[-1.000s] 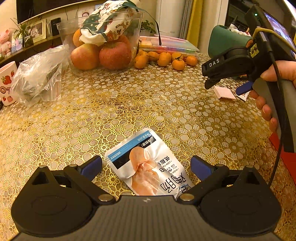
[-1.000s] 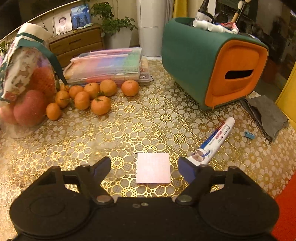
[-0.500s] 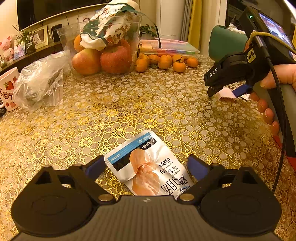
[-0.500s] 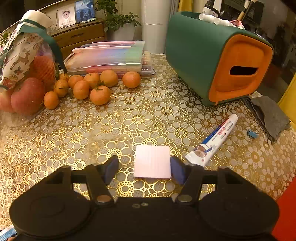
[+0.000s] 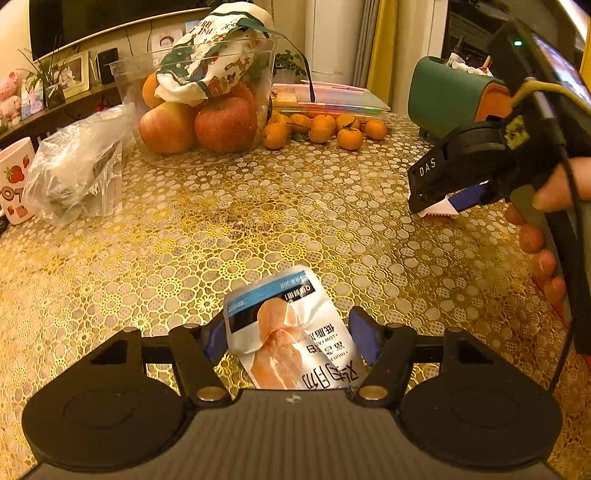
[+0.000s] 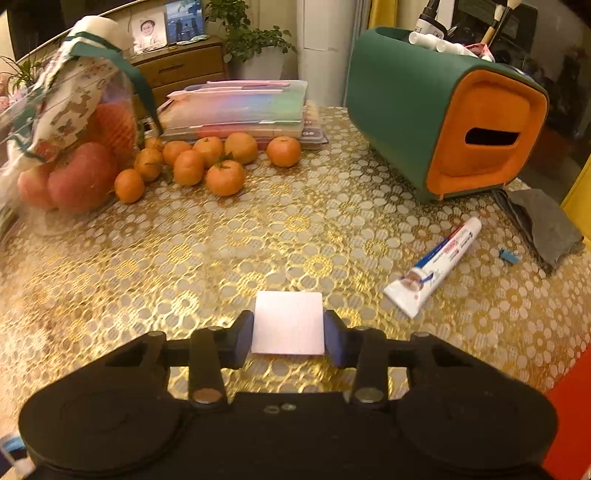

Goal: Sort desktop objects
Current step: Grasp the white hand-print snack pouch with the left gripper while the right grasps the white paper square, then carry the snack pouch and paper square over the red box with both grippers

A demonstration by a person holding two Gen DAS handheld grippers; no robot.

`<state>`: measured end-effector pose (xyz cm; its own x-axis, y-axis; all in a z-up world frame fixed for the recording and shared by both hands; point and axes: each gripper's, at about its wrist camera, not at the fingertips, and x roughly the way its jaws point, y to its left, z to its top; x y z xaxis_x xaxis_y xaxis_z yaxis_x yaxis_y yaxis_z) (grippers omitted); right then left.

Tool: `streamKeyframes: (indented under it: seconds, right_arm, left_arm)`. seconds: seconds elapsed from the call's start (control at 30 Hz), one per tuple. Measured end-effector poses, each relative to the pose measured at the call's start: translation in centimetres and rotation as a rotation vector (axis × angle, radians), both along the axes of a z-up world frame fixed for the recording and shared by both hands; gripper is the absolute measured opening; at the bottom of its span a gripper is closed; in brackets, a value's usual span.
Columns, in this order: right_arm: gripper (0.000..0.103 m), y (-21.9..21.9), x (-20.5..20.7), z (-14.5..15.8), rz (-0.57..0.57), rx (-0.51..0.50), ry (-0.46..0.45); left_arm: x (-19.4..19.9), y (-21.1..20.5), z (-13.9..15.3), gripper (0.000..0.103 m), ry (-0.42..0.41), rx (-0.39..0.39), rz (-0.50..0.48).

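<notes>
Now, pouch (image 5: 291, 332) between left tongs (image 5: 290, 338)

From my feed, warm yellow light falls on a table (image 6: 295, 229) under a gold floral lace cover. Behind the table stands a wooden dresser (image 6: 177, 70) bearing framed photos (image 6: 149, 29), with a leafy potted plant (image 6: 251, 48) just to its right. A white column-like unit (image 6: 321, 26) rises beside the plant, and a yellow curtain (image 5: 380, 48) hangs next to it.
</notes>
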<state>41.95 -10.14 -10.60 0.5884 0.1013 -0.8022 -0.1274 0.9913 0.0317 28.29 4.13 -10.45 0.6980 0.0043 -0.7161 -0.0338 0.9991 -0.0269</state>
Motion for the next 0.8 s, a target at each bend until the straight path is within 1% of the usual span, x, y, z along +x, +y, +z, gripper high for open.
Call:
streamKeyframes:
  seconds: [0.27, 0.6, 0.8]
  right_arm:
    - [0.040, 0.6, -4.6, 1.8, 0.092, 0.014, -0.016]
    - [0.040, -0.7, -10.9, 4.9, 0.209, 0.042, -0.015]
    - [0.040, -2.1, -14.0, 6.5, 0.245, 0.058, -0.011]
  left_arm:
    - [-0.9, 0.2, 0.6, 0.060, 0.017, -0.018, 0.002]
    - [-3.3, 0.5, 1.1, 0.059, 0.051, -0.046, 0.005]
    - [-5.4, 0.4, 2.4, 0.059, 0.060, -0.060, -0.010]
